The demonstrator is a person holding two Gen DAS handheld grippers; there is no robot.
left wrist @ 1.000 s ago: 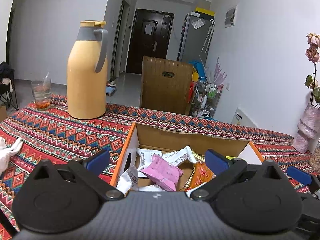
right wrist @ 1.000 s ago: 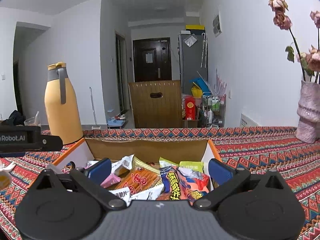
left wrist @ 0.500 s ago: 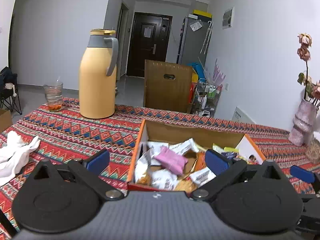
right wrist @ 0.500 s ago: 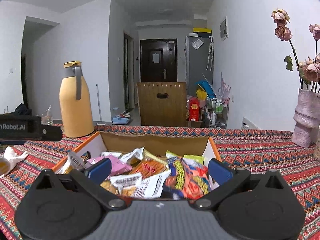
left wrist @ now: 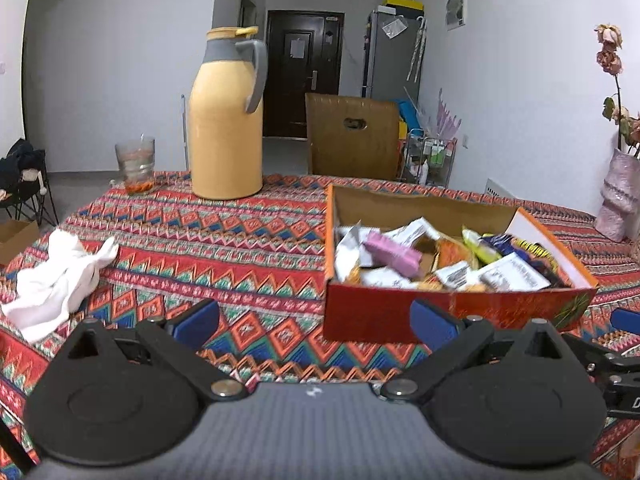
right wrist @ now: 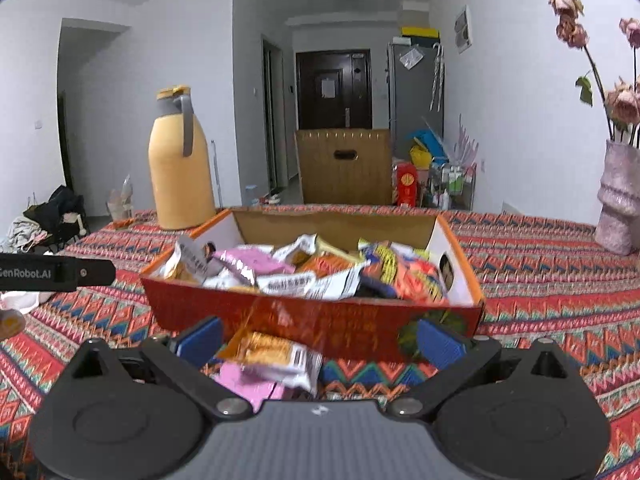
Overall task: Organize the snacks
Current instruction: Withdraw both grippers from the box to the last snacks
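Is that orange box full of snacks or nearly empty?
Full. The orange box is heaped with snack packets up to its rim, and two more packets lie outside on the tablecloth before it.

We see a box on the tabletop, full of snack packets. Two packets lie in front of it. A jug and a glass stand behind to the left, a cloth lies far left, and a vase stands to the right.

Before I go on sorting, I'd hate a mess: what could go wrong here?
1. Two packets lie outside the box, under the open right hand-held gripper; easy to forget or crush.
2. The box is heaped, so more snacks may slide out.
3. The glass could tip.
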